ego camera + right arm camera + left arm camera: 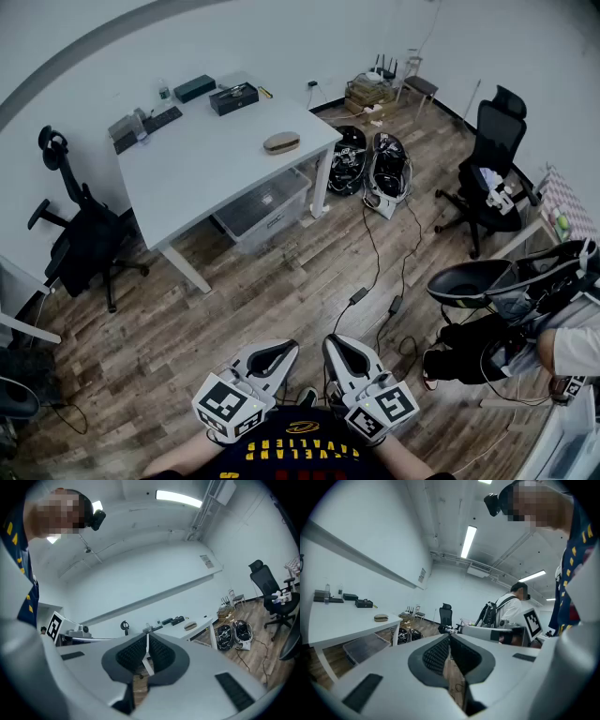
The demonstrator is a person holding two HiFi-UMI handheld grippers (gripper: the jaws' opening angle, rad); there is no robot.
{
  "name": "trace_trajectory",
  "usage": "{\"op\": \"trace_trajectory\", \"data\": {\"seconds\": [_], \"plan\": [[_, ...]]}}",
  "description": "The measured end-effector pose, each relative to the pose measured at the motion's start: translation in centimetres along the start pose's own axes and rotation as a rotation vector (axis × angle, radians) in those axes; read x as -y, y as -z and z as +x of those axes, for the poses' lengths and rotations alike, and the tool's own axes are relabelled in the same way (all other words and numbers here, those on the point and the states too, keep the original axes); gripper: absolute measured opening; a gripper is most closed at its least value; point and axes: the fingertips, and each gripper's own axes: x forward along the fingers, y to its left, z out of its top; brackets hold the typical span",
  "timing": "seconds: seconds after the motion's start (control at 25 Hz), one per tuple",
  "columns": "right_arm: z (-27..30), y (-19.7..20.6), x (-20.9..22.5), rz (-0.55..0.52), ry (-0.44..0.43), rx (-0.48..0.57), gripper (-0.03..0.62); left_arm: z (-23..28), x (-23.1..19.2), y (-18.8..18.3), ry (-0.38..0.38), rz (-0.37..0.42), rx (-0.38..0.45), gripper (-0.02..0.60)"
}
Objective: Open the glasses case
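The left tool (270,352) and the right tool (343,349) are held side by side at the near edge of the head view, close to the person's body, and both point out over the wooden floor (281,291). In the left gripper view the left tool's jaws are clenched with nothing between them. In the right gripper view the right tool's jaws are also pressed together and grasp nothing.

The glasses case (281,142) is a tan oval. It lies closed on the white worktop (202,164) near that worktop's right corner, well apart from both tools and on the far side of the open floor. Further back on the worktop are a black box (233,97), a dark green case (194,88) and a keyboard (150,127) toward the left. A clear plastic bin (264,208) sits on the floor under the worktop.

A black office chair (82,242) stands to the left of the worktop, and another black chair (491,150) stands far right. Two dark bags (371,164) lie on the floor just right of the worktop, with cables running from them toward the near side. Another person (562,342) with a backpack is at the right edge.
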Motion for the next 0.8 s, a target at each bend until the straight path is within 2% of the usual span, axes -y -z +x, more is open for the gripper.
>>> {"op": "trace_trajectory", "data": {"seconds": [0.28,0.56,0.8], "plan": [[-1.9,-0.3,-0.8,-0.004,-0.005,0.003,0.028,-1.0,2.1,-0.2,-0.005,0.011,0.0,0.021],[0.9,-0.3,-0.7,0.013,0.003,0.002,0.026,-1.1,-0.9,-0.3,-0.012,-0.016,-0.01,0.021],[6.2,-0.6,-1.5,0.014,0.024,0.012,0.028,-1.5,-6.3,-1.7,0.012,-0.028,-0.001,0.021]]}}
